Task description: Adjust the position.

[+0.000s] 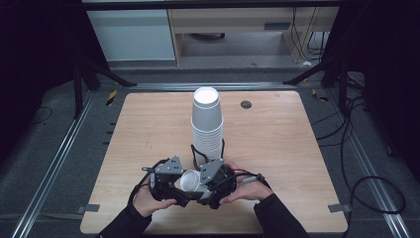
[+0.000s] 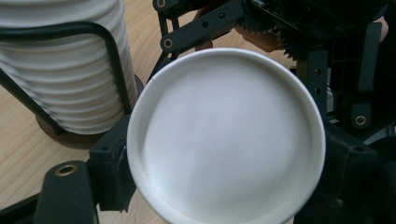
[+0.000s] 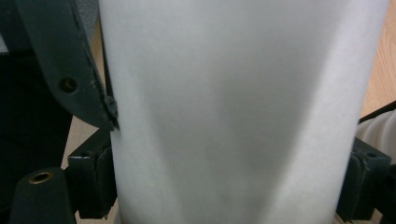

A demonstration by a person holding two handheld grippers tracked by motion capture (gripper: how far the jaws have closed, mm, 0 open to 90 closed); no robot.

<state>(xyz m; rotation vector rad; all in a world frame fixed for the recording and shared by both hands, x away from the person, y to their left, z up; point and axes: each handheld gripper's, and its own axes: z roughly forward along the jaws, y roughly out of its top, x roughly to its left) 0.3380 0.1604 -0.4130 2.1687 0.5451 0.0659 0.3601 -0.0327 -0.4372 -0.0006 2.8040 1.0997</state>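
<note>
A single white paper cup [image 1: 189,181] is held over the table's front edge between both grippers. My left gripper [image 1: 171,181] is shut on it: in the left gripper view the cup's round end [image 2: 229,140] faces the camera with a black pad on each side. My right gripper [image 1: 215,181] is shut on the same cup, whose side wall [image 3: 233,112] stands between its pads. A tall stack of upturned white cups [image 1: 207,124] stands just behind the grippers in a black wire holder [image 2: 112,51].
The stack rests on a round brown base [image 2: 70,137] on the wooden table [image 1: 143,129]. A small dark round insert [image 1: 246,104] sits in the tabletop at the back right. Cables [image 1: 356,163] lie on the floor to the right.
</note>
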